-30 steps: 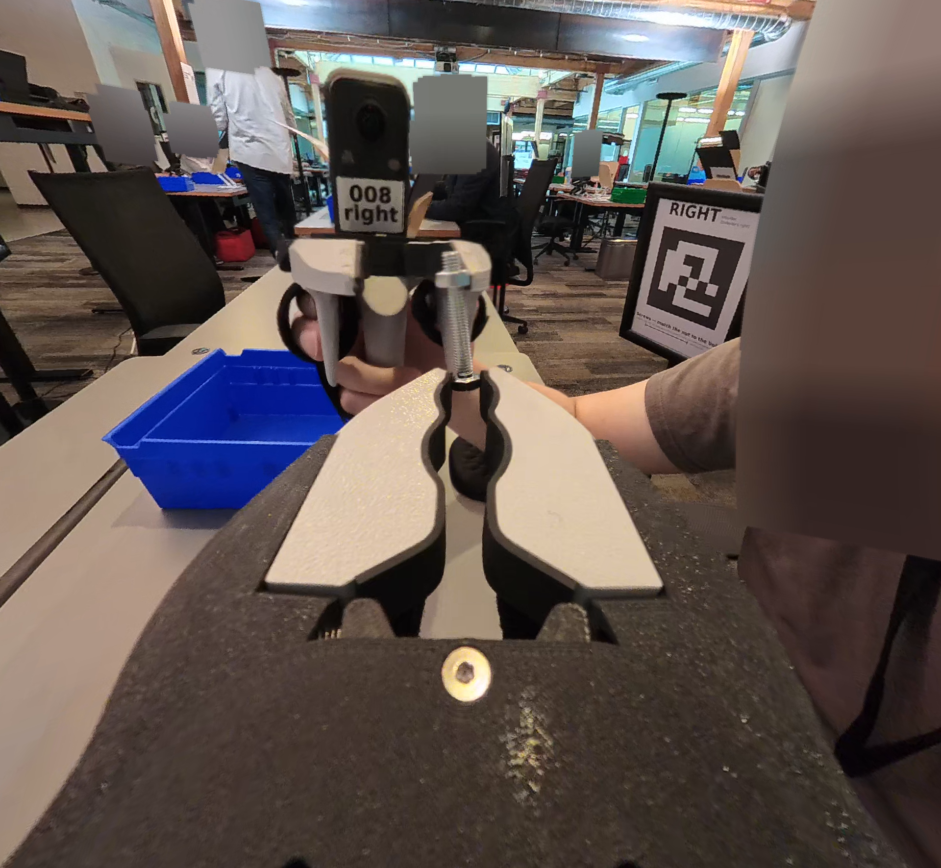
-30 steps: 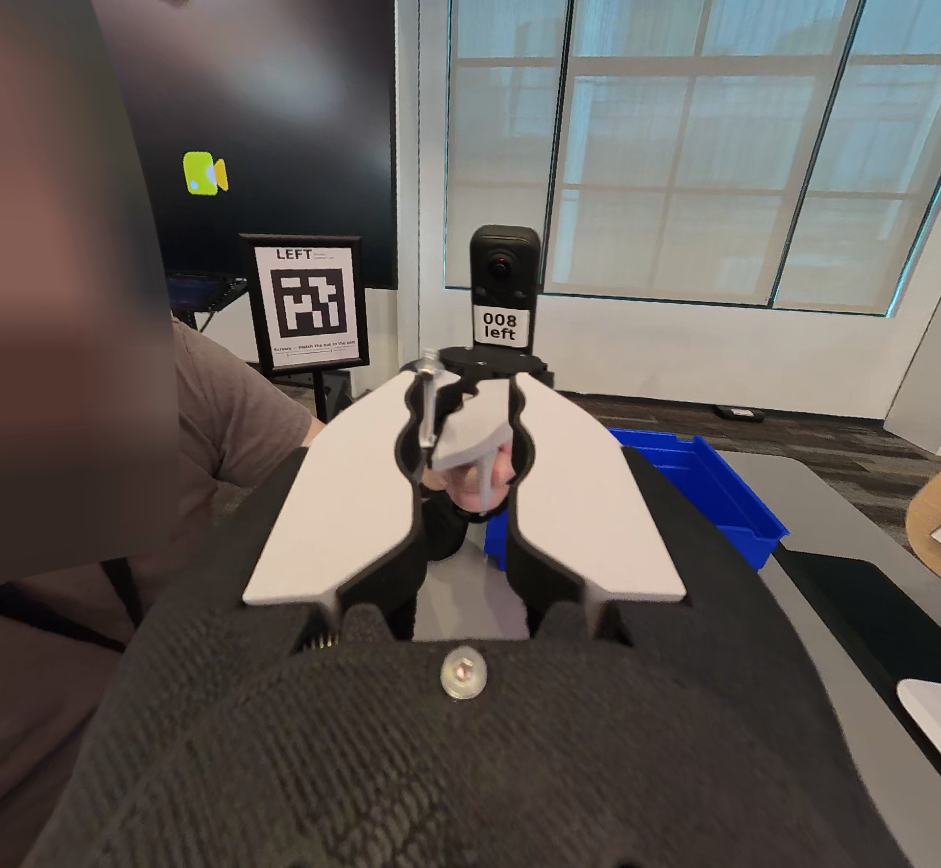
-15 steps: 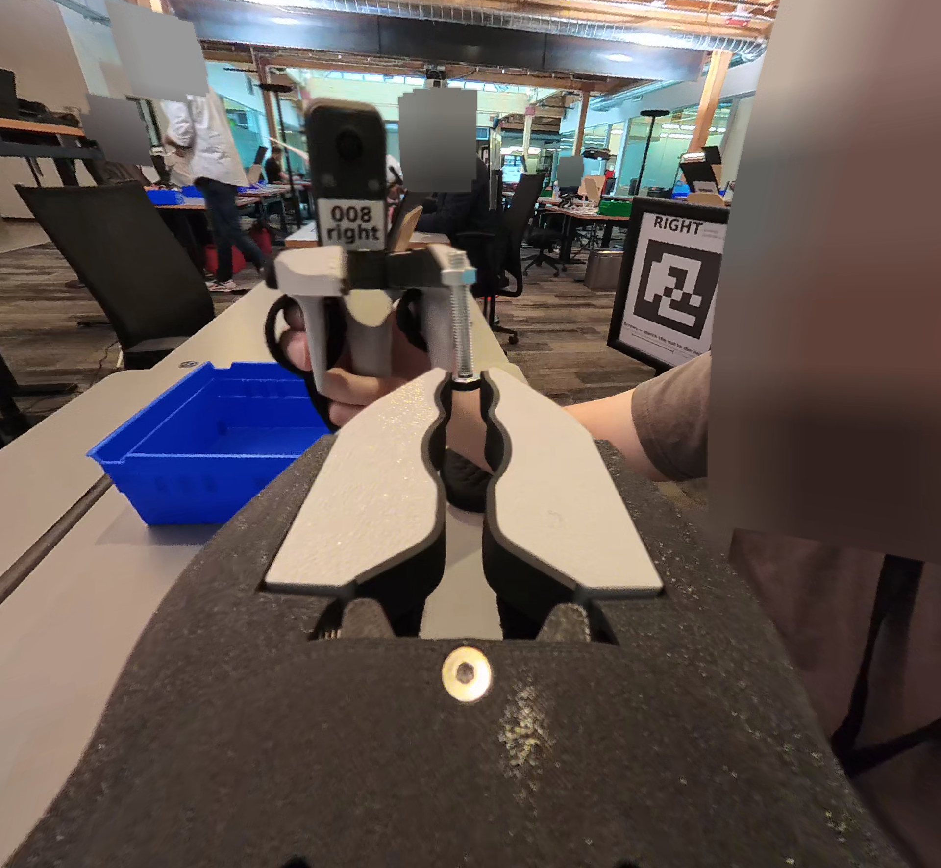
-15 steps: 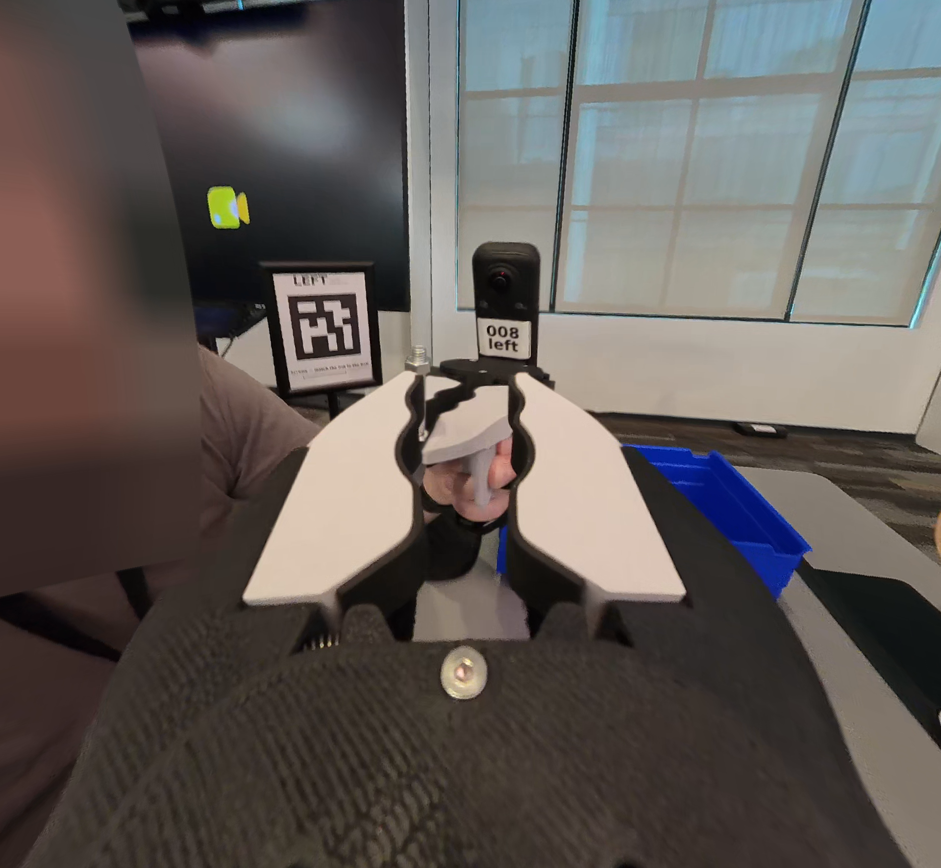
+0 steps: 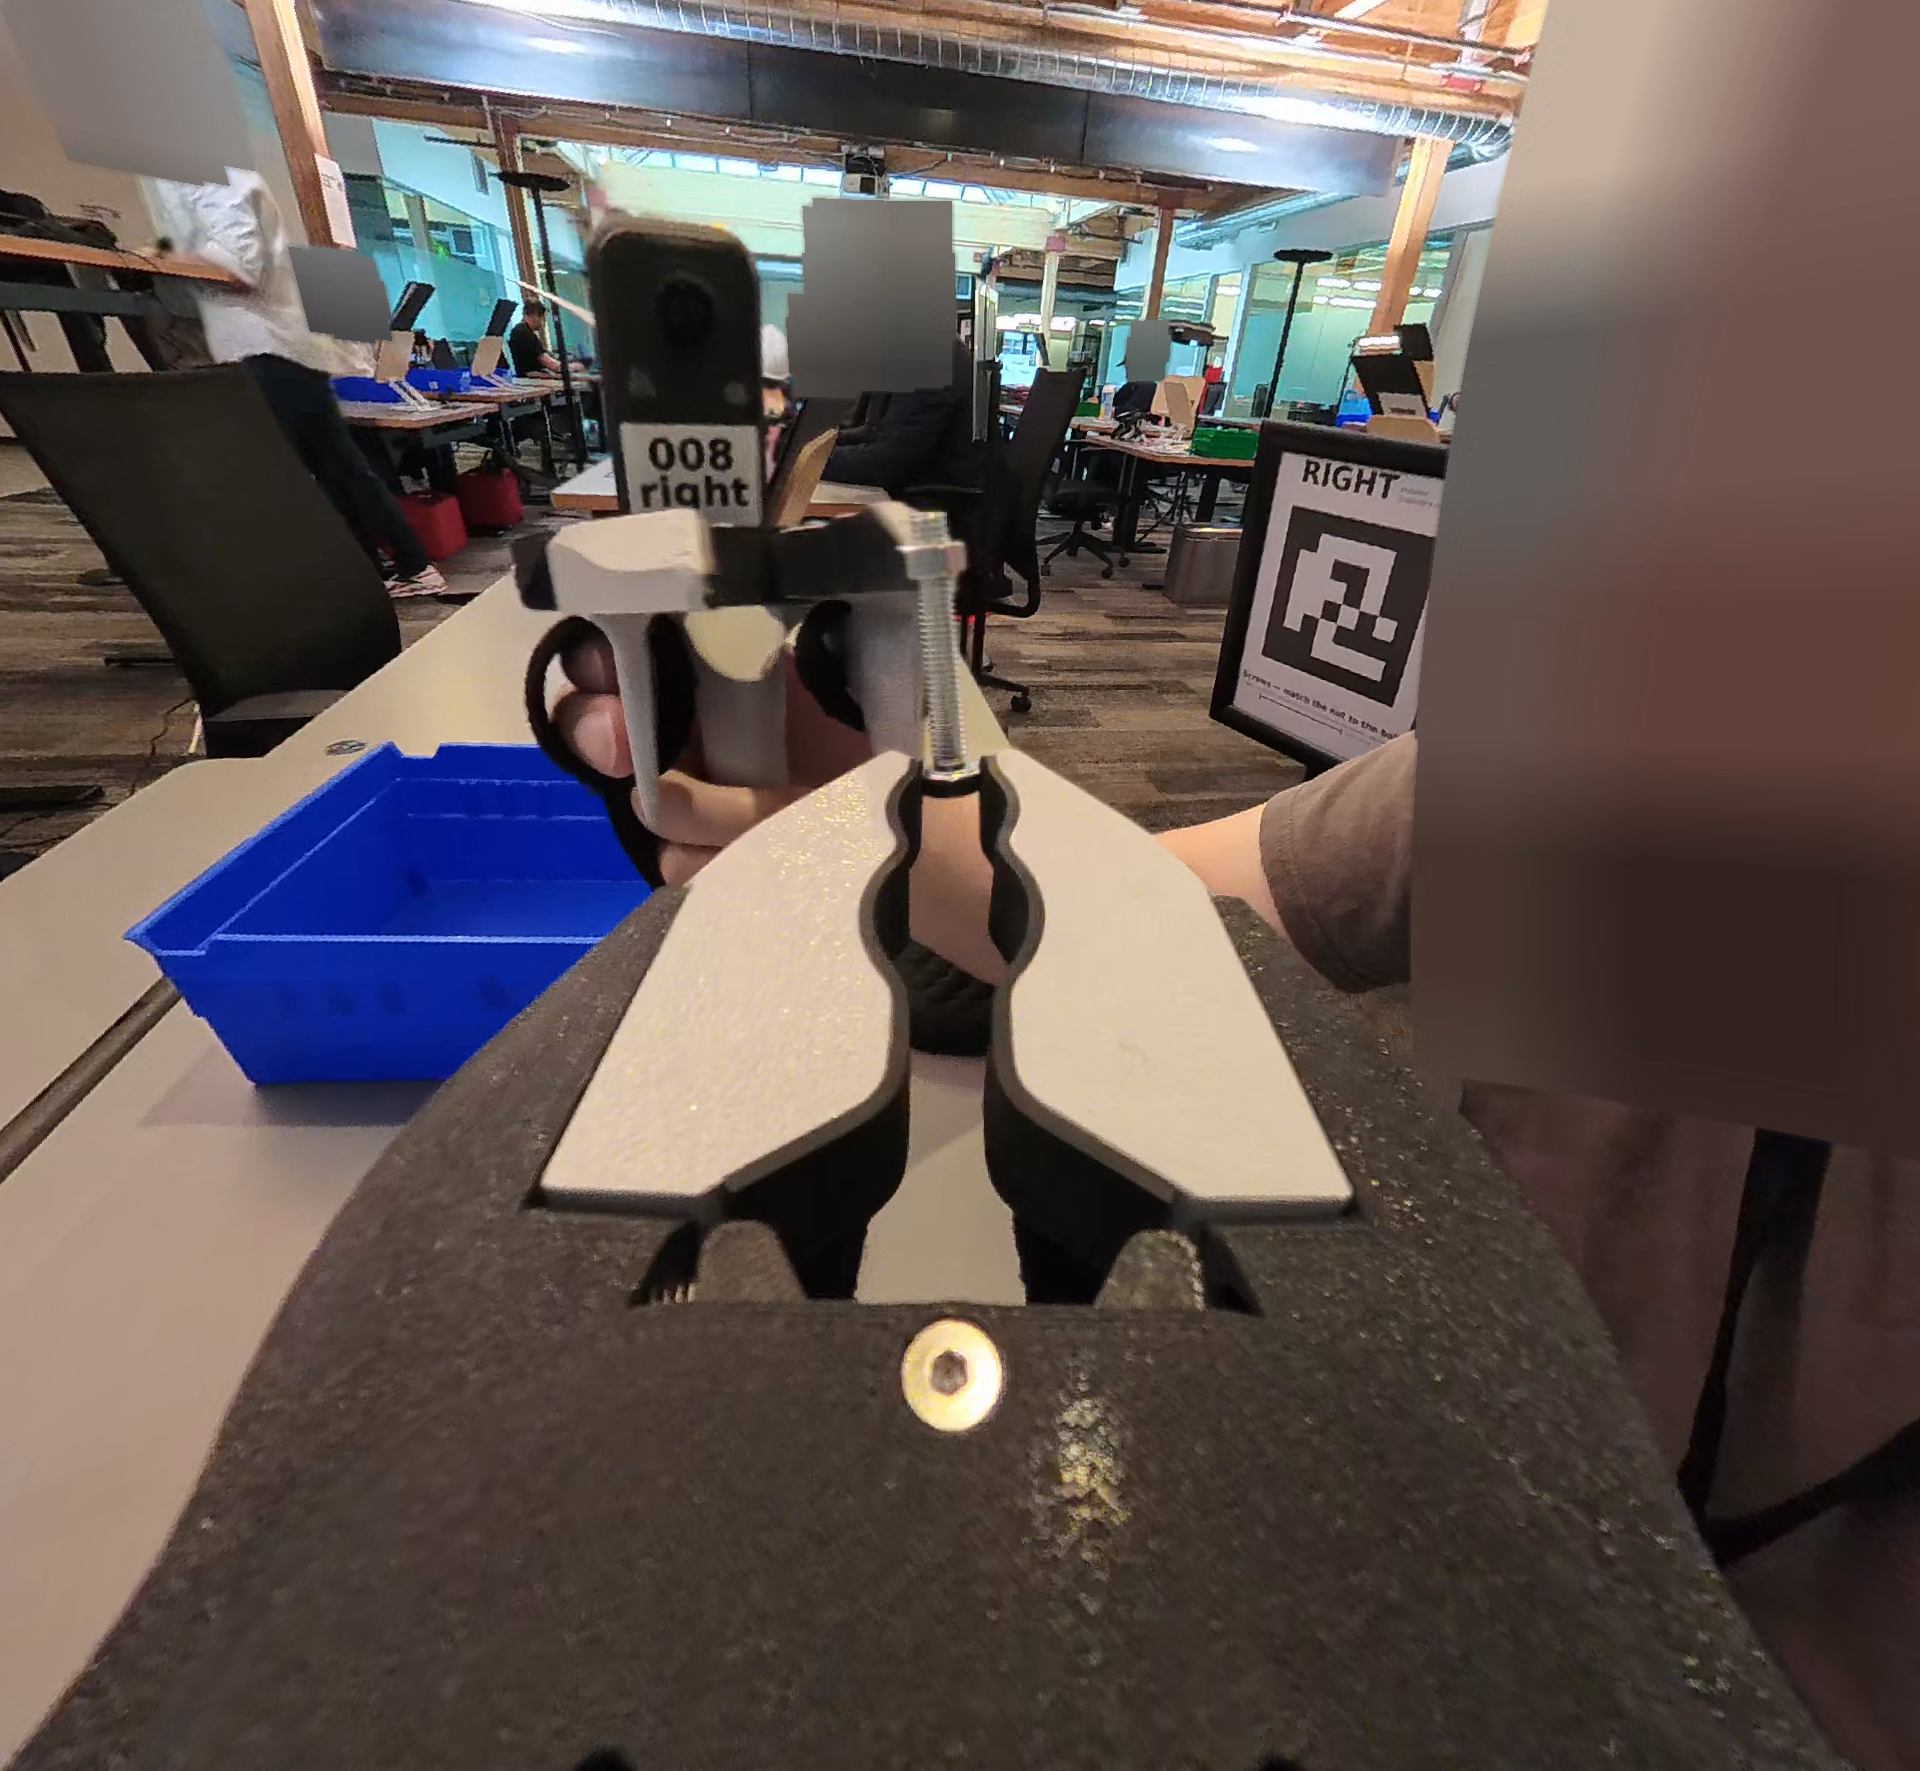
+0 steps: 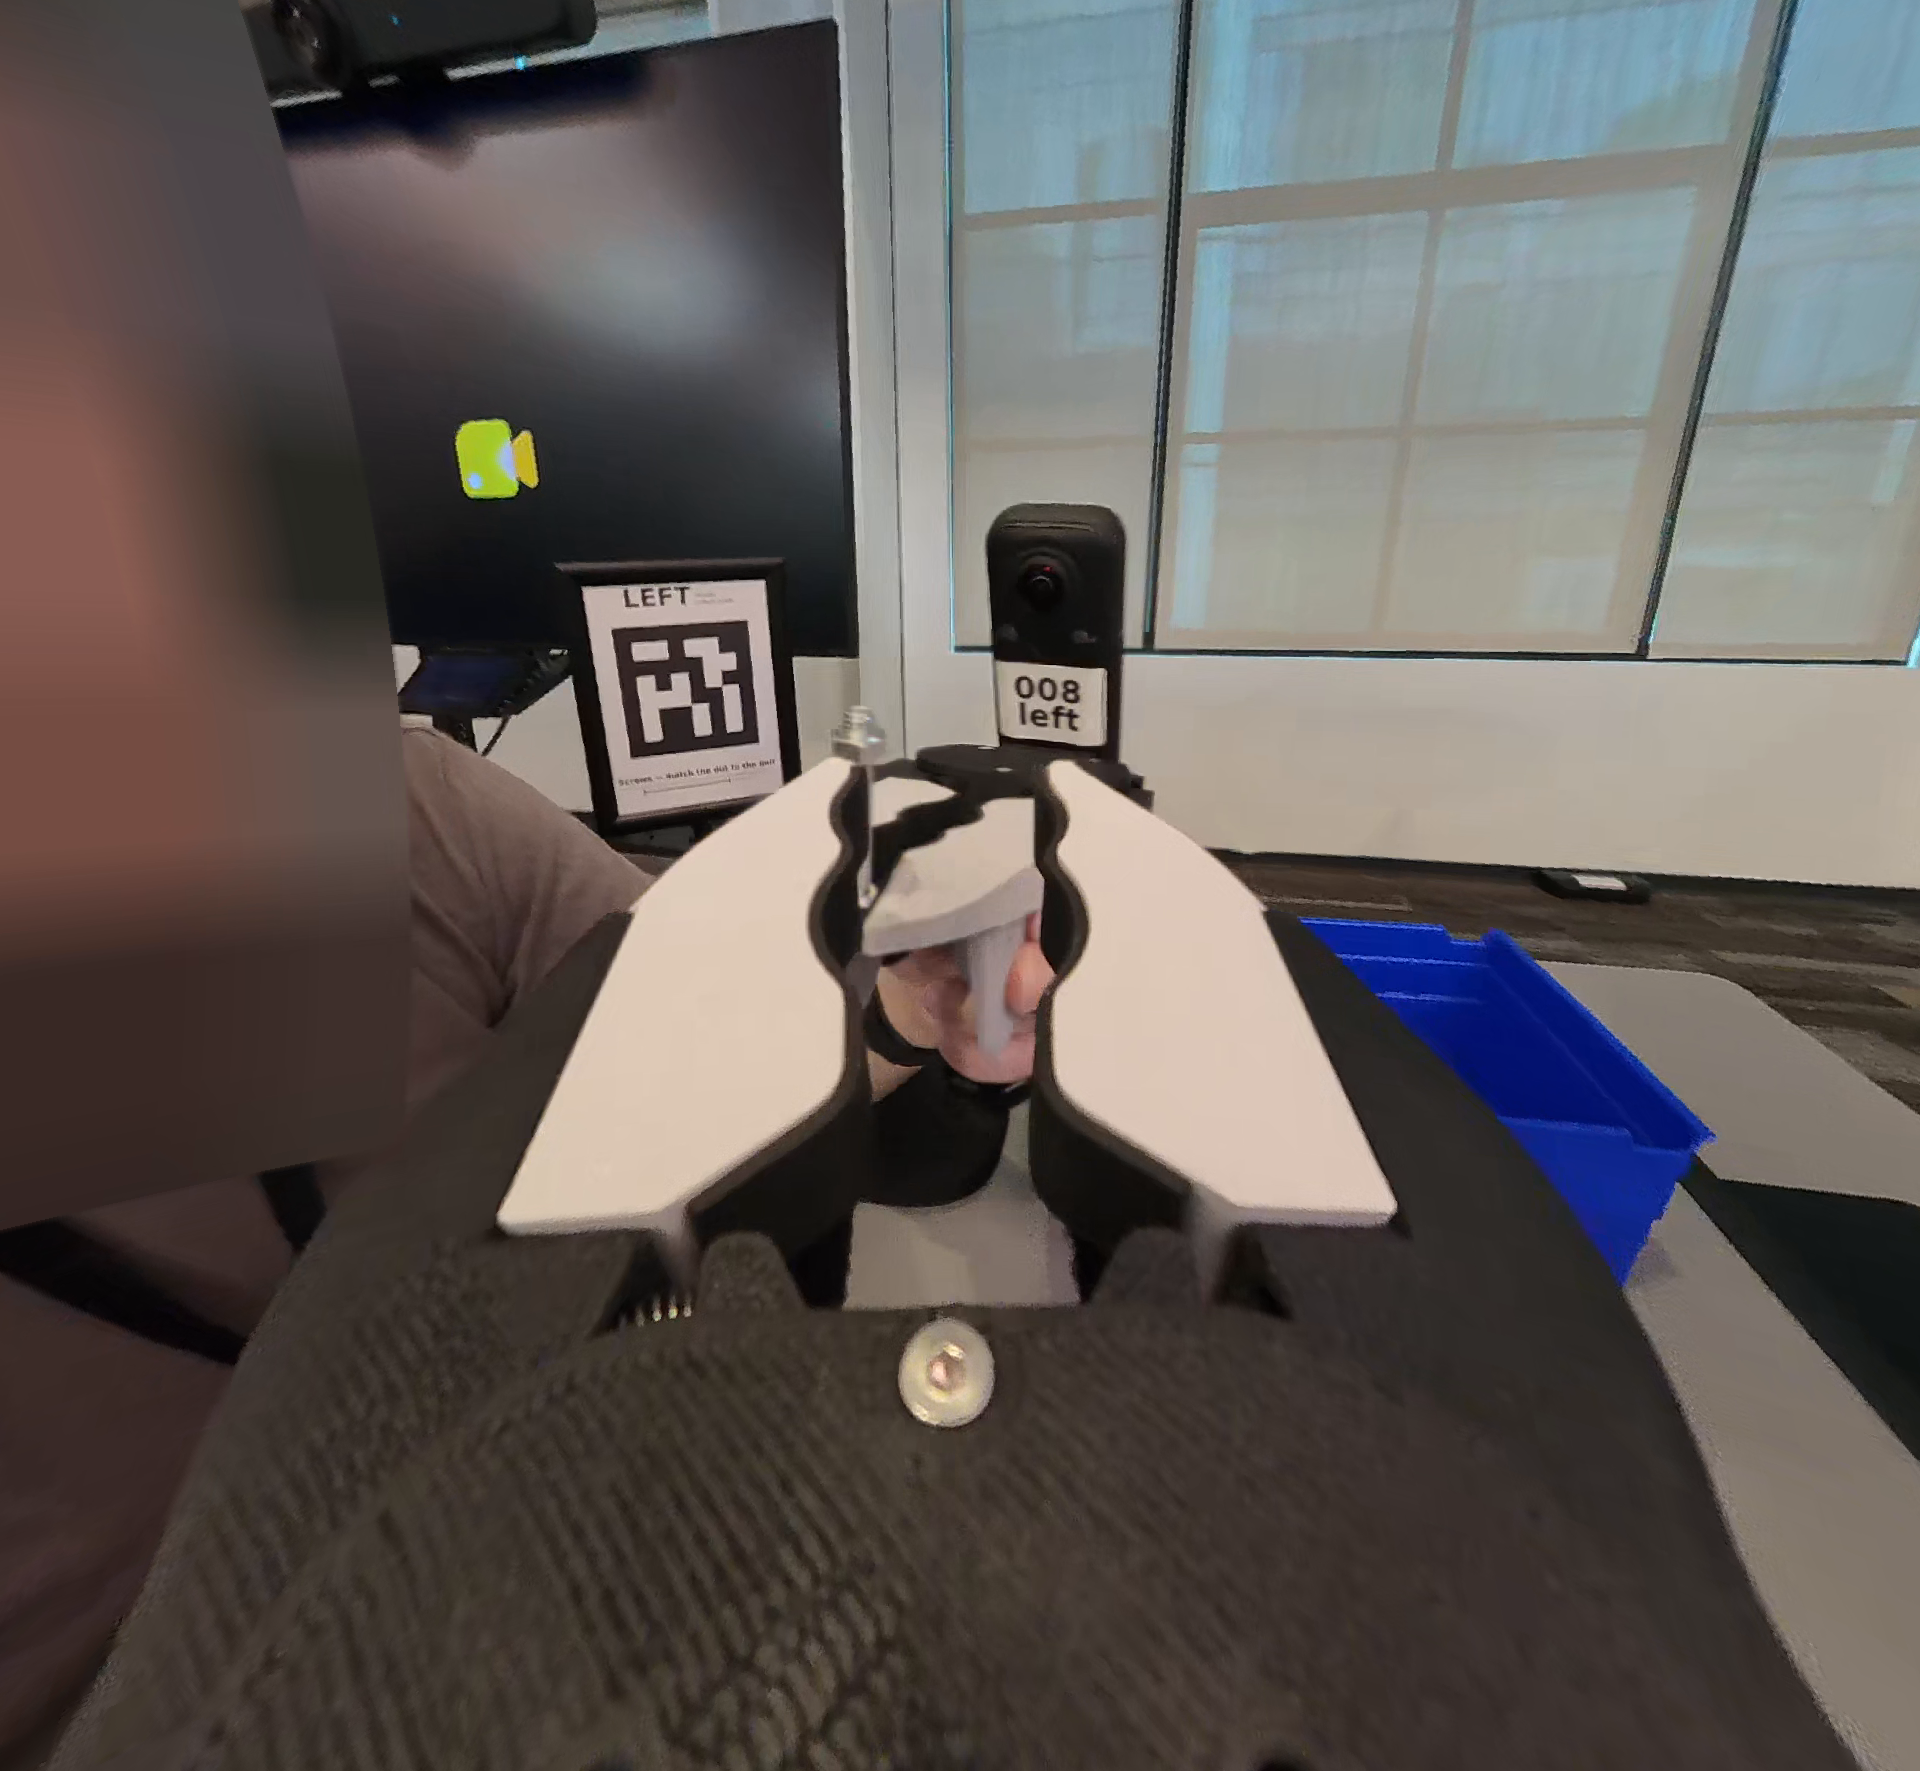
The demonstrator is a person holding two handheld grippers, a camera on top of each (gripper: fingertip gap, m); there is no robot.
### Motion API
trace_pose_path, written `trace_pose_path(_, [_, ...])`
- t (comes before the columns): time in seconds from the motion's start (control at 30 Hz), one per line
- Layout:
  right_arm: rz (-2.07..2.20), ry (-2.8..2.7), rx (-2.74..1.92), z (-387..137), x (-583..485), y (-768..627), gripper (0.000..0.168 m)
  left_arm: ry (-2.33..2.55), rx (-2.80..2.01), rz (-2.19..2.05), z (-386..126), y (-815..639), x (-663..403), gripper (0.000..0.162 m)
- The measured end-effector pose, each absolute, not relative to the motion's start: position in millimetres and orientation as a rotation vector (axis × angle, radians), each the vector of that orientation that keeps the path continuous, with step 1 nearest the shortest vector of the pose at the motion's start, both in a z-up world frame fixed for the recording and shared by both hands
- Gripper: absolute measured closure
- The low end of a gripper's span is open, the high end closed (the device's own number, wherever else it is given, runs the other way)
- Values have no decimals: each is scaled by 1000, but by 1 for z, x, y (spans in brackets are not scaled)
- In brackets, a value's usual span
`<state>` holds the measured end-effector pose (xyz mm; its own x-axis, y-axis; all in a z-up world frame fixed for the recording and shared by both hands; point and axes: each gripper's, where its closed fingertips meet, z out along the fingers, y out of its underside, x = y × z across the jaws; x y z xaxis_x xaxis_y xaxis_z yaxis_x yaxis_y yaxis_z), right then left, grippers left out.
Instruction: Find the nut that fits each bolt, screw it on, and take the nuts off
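In the left wrist view my left gripper (image 5: 945, 778) is shut on the lower end of a silver bolt (image 5: 940, 672) that stands upright from its tips. A silver nut (image 5: 930, 563) sits near the bolt's top. My right gripper (image 5: 758, 568) faces me with its fingers wide apart, and one finger lies against the nut. In the right wrist view my right gripper (image 6: 945, 776) is open. The bolt (image 6: 860, 828) and nut (image 6: 858, 736) stand by its left fingertip. The left gripper (image 6: 873, 900) holds the bolt from behind.
A blue bin (image 5: 395, 911) stands on the grey table (image 5: 104, 1306) to the left; it also shows in the right wrist view (image 6: 1507, 1046). Framed marker signs (image 5: 1340, 599) (image 6: 681, 682) stand beside the table. A black chair (image 5: 208, 526) is behind it. My right fingertips sit around 4 cm from my left ones.
The right wrist view has tipped upward and the bolt now stands straighter beside its left finger. The left gripper keeps its hold on the bolt. The nut stays near the top.
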<state>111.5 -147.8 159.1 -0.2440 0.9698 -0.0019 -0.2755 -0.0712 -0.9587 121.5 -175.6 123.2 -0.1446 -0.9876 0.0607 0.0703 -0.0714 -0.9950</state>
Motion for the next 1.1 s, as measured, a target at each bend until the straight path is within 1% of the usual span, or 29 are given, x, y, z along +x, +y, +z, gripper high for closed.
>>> trace_pose_path(0.17, [1563,-1133,-862,164,115,-152,136,1211,-1150,-1375,122,-171,121,152])
trace_pose_path(0.47, [1447,-1118,-942,158,95,-153,130,1226,-1172,-1317,114,-171,130,152])
trace_pose_path(0.83, [1461,-1100,-922,159,115,-135,131,1210,-1096,-1406,128,-179,121,152])
trace_pose_path(0.97, [1527,-1126,-867,165,115,-150,130,1221,-1120,-1361,124,-176,123,152])
trace_pose_path(1.1, [1468,-1145,-884,163,102,-159,129,1232,-1140,-1353,118,-175,127,152])
